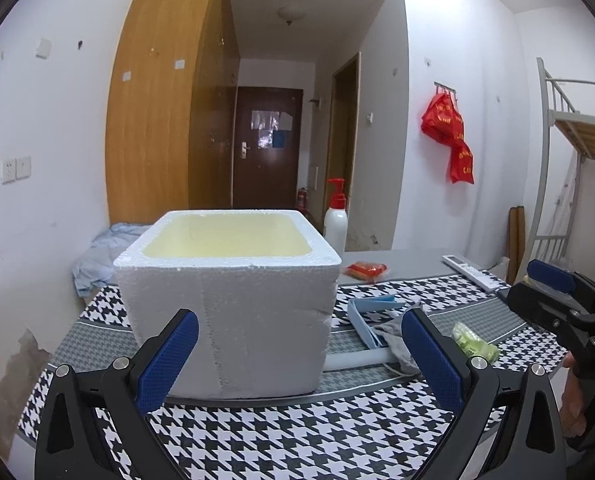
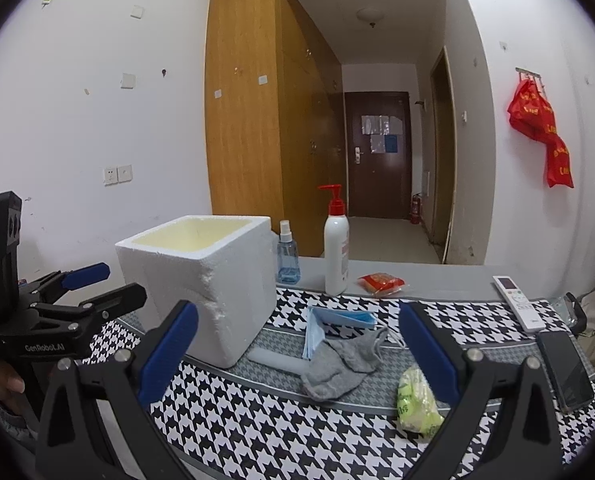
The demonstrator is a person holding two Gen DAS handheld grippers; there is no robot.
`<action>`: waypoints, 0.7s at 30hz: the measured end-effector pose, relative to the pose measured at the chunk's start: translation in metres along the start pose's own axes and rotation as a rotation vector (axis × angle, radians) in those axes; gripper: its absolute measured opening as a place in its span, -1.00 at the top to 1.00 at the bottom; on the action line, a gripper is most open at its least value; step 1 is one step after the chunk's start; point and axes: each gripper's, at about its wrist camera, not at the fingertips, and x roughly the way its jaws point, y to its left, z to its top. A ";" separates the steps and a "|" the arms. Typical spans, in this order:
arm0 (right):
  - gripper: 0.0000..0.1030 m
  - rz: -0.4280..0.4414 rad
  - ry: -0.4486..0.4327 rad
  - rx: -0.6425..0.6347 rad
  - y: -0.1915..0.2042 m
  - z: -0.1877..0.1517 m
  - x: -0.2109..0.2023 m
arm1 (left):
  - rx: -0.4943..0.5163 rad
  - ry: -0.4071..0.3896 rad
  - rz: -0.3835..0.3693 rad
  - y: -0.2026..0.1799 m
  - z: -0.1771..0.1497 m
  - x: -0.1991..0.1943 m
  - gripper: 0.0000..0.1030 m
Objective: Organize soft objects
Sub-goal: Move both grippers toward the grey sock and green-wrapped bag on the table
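1. standing open-topped on the houndstooth cloth [image 2: 257, 432], a white foam box [image 2: 201, 280] with a yellowish inside sits left of the soft items.
2. the left gripper [image 1: 301, 344] has its blue-padded fingers spread wide with nothing between them, pointed at the near wall of the box; seen from the right wrist view it carries the white lettering "genrobot.ai".
3. the right gripper [image 2: 297, 344] is likewise spread wide and holds nothing, with the soft things lying ahead of its fingers.
4. a grey sock [image 2: 345, 364] lies crumpled on the cloth, just right of the box, touching a folded blue face mask [image 2: 337, 320] behind it.
5. a small yellow-green packet [image 2: 415, 400] with print too blurred to read lies near the right gripper's right finger.
6. a pump bottle [image 2: 335, 256] with a red head and a label too small to read stands behind, beside a blue spray bottle [image 2: 287, 256].
7. a red snack packet [image 2: 381, 282], a white remote [image 2: 517, 302] and a dark phone [image 2: 565, 368] lie to the right.
8. red bags [image 2: 541, 128] with yellow characters hang on the wall; the writing is not legible.
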 end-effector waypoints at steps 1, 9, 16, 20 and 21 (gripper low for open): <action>-0.98 -0.007 -0.002 0.001 0.000 -0.001 -0.001 | 0.000 -0.001 0.003 0.000 -0.001 -0.001 -0.98; -0.98 -0.023 -0.004 0.007 -0.003 -0.009 -0.004 | 0.021 0.013 -0.005 -0.010 -0.010 0.000 -0.98; -0.98 -0.026 0.012 0.018 -0.009 -0.012 -0.005 | 0.029 0.027 -0.009 -0.017 -0.016 -0.001 -0.98; -0.98 -0.020 0.024 0.031 -0.015 -0.018 -0.006 | 0.033 0.032 -0.020 -0.023 -0.018 -0.001 -0.98; -0.98 -0.019 0.024 0.033 -0.015 -0.019 -0.006 | 0.033 0.037 -0.018 -0.024 -0.019 0.000 -0.98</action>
